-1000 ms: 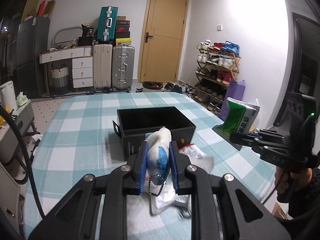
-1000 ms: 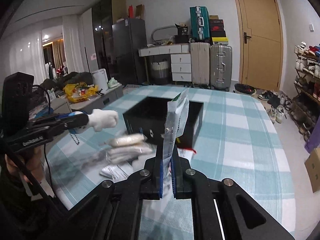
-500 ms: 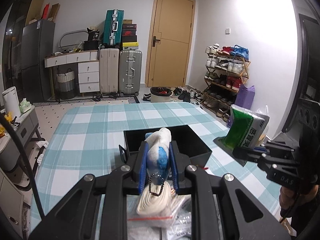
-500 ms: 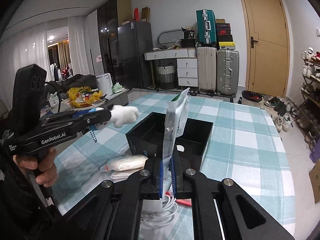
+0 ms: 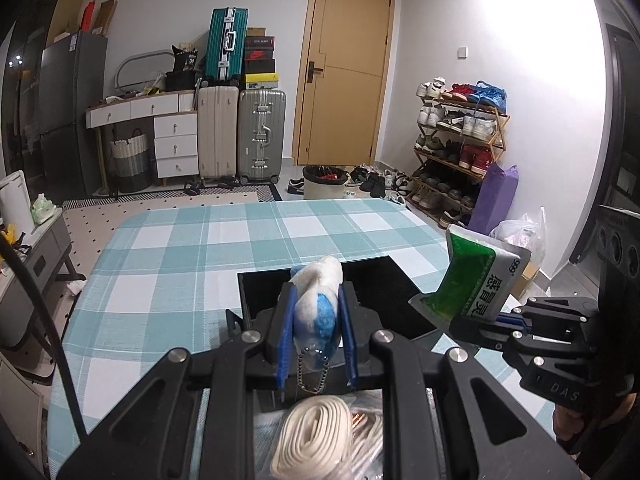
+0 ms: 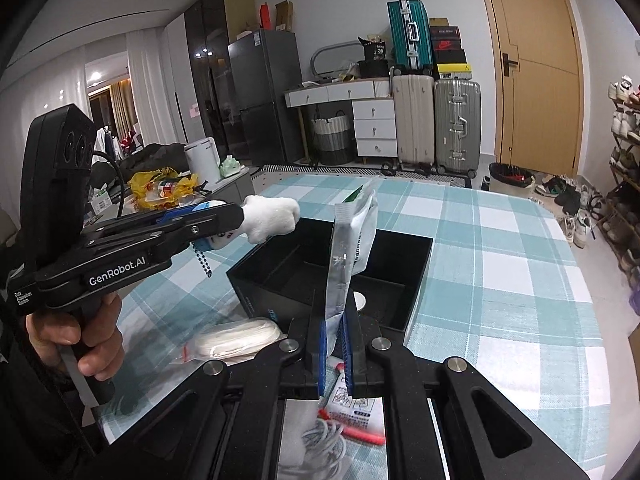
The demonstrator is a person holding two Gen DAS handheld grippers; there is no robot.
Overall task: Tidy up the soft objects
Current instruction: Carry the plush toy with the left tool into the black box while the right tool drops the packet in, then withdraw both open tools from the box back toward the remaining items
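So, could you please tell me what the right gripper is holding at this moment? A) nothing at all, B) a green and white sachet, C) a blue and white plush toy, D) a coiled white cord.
B: the right gripper has its fingers shut on the green and white sachet, held upright above the black box, while the plush toy sits in the left gripper.

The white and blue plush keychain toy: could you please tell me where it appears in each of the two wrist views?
Left wrist view: the white and blue plush keychain toy sits at lower centre, clamped in the left hand-held gripper.
Right wrist view: it pokes out at middle left, above the near left corner of the open black box.
Shared landmark: the teal hard-shell suitcase.
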